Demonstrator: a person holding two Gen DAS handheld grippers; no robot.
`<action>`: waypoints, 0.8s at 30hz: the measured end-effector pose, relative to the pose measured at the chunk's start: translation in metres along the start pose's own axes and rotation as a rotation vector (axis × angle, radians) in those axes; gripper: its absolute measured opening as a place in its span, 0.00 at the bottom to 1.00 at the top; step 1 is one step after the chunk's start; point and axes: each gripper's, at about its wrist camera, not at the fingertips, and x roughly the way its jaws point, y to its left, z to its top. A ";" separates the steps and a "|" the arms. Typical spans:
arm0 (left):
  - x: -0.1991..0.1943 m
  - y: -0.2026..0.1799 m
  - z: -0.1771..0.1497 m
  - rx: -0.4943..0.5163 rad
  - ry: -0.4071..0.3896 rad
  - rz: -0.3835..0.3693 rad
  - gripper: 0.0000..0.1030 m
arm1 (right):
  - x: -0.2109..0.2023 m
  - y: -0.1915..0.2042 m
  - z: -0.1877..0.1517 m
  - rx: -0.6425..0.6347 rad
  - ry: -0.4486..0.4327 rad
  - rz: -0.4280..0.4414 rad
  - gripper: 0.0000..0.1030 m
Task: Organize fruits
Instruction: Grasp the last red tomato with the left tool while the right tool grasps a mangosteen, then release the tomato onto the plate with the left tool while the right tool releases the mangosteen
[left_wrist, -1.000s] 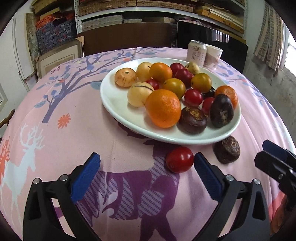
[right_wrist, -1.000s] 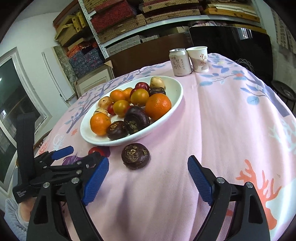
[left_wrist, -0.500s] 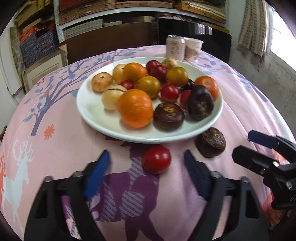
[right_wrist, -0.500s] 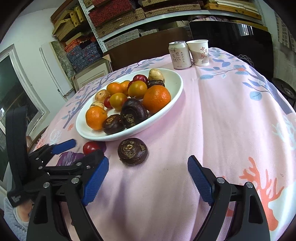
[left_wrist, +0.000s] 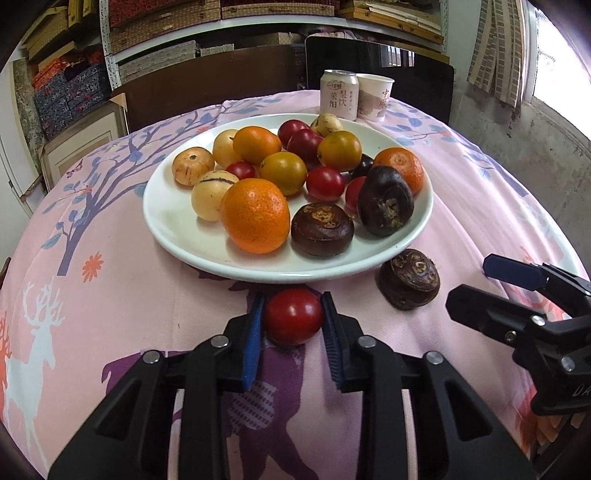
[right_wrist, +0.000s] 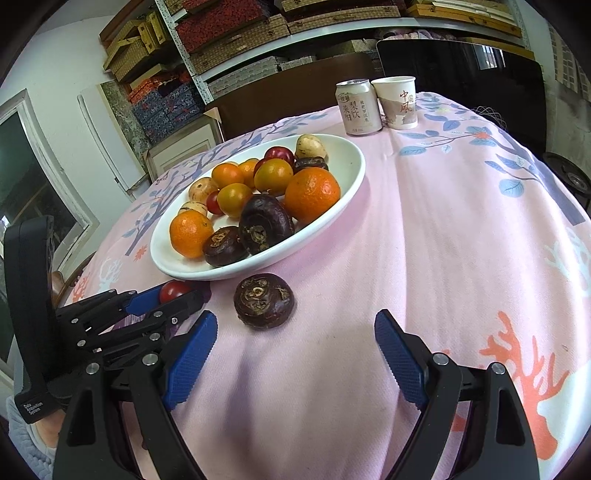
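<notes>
Left wrist view: the left gripper (left_wrist: 293, 321) pinches a red cherry tomato (left_wrist: 293, 316) between its blue pads, the fruit still resting on the pink printed tablecloth (left_wrist: 110, 295) at 6 o'clock of the white plate (left_wrist: 166, 221), just beside its near rim. A dark water chestnut (left_wrist: 408, 278) lies loose on the cloth at 4 o'clock of the plate, close to the rim. The right gripper's black frame enters at the view's 3 o'clock. The plate is crowded with oranges, yellow and red tomatoes, pale striped fruits and two more dark chestnuts.

Right wrist view: the right gripper (right_wrist: 295, 354) hangs with its fingers spread wide and nothing between them; the loose water chestnut sits just ahead of them at 12 o'clock. The left gripper shows at 9 o'clock, its tips around the tomato. A drink can (right_wrist: 357, 107) and paper cup (right_wrist: 397, 101) stand beyond the plate at 1 o'clock.

Risks, as judged: the smooth, round tomato may squirt out of the pads or split if squeezed harder; lifting it low could knock the plate's rim; dropped onto the piled fruit, it may roll off again.

Hard to make out: the tomato's underside, the fruit buried at the plate's far side, and most of the person, cut off at the lower left edge.
</notes>
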 end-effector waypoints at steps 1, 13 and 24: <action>-0.001 0.000 0.000 -0.001 -0.004 0.001 0.28 | 0.002 0.001 0.001 -0.001 0.006 0.003 0.86; -0.004 0.010 -0.003 -0.024 -0.003 -0.007 0.28 | 0.030 0.029 0.012 -0.120 0.072 -0.031 0.56; -0.002 0.012 -0.006 -0.034 0.009 -0.032 0.28 | 0.020 0.030 0.005 -0.152 0.071 0.025 0.42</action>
